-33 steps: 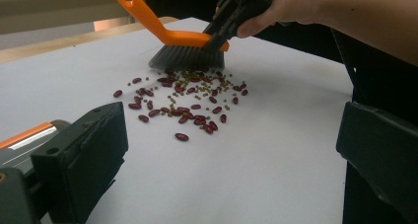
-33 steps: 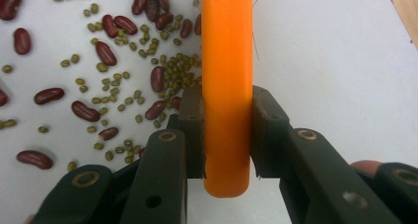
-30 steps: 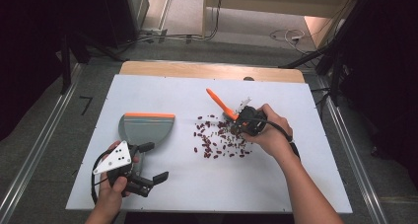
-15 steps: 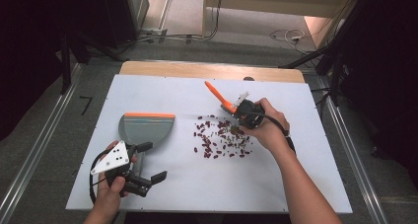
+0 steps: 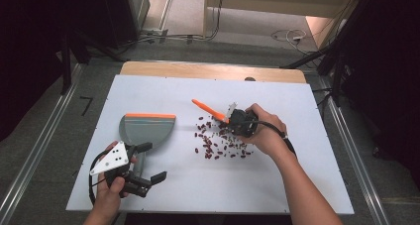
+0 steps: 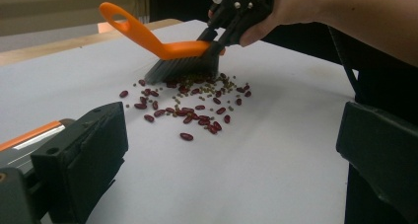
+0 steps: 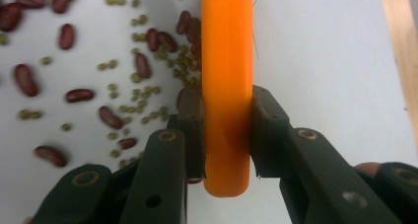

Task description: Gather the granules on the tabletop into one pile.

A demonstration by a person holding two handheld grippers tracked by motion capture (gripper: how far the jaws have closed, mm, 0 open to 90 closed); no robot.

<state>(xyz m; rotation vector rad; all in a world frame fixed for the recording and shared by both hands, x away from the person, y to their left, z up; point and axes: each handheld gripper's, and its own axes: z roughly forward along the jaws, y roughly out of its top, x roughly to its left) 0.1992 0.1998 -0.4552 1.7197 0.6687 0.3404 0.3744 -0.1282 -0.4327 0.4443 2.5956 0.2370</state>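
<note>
2 bean kinds: right gripper view shows small green ones among the red beans, high view just reads red. right gripper clamped on the orange brush, bristles down at the pile's far edge. left gripper wide open, holding nothing, beside the dustpan.

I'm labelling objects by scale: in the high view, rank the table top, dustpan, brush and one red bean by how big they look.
1. table top
2. dustpan
3. brush, though the right gripper covers part of it
4. one red bean, by far the smallest
</note>
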